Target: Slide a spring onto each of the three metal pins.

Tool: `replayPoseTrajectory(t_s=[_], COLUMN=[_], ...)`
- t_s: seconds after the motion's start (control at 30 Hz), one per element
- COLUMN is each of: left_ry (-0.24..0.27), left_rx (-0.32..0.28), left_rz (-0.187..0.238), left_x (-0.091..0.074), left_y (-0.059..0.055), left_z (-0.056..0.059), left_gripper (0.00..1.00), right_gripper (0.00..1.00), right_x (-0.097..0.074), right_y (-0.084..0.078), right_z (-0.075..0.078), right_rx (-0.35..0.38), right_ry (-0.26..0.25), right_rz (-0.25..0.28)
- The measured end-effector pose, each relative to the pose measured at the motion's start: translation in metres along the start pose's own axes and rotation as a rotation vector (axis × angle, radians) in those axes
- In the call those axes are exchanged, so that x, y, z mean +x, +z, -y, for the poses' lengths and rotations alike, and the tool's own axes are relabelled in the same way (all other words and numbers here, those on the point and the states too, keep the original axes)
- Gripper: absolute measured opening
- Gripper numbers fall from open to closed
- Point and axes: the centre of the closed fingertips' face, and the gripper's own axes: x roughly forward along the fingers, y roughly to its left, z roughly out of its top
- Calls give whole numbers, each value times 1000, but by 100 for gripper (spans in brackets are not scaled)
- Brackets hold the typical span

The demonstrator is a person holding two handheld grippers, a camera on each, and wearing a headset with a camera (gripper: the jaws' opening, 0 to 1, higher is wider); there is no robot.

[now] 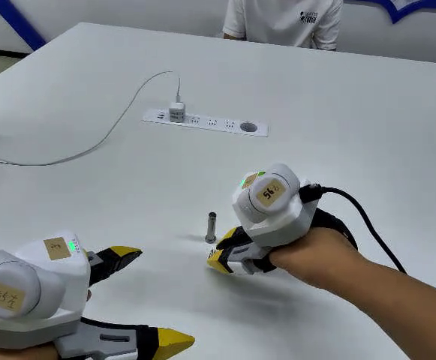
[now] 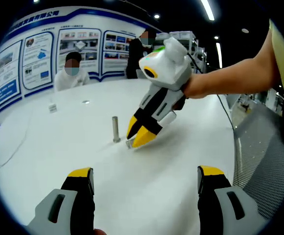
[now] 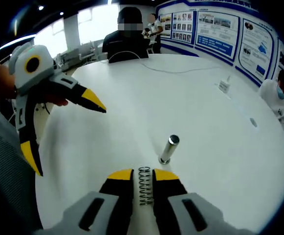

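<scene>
Right gripper [image 3: 142, 175] pinches a spring [image 3: 144, 191] just beside the bare metal pin [image 3: 169, 148]; left gripper [image 2: 145, 172] hangs released. We judge no spring is seated on it yet.

bright overhead strip lights | soft shadows on table [image 1: 338, 112] | fisheye edges bend (gripper views)

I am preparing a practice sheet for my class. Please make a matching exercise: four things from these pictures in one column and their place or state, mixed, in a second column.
1. spring
2. metal pin
3. left gripper
4. white charger

A. plugged into the power strip
B. open, holding nothing
C. held in the right gripper
D. standing upright on the table

Pairs: 1-C, 2-D, 3-B, 4-A.
</scene>
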Motion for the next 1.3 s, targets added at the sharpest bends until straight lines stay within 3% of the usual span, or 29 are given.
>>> replayPoseTrajectory(t_s=[1.0, 1.3], left_ry=[32, 25], left_rx=[-2, 8], left_rz=[18, 27], left_x=[-5, -6], left_y=[4, 7], left_z=[-7, -7], left_gripper=[89, 89], right_gripper=[12, 12], right_x=[9, 4], right_y=[-5, -4], right_z=[-2, -3], right_rx=[-26, -15], right_ry=[20, 9], right_rz=[-65, -53])
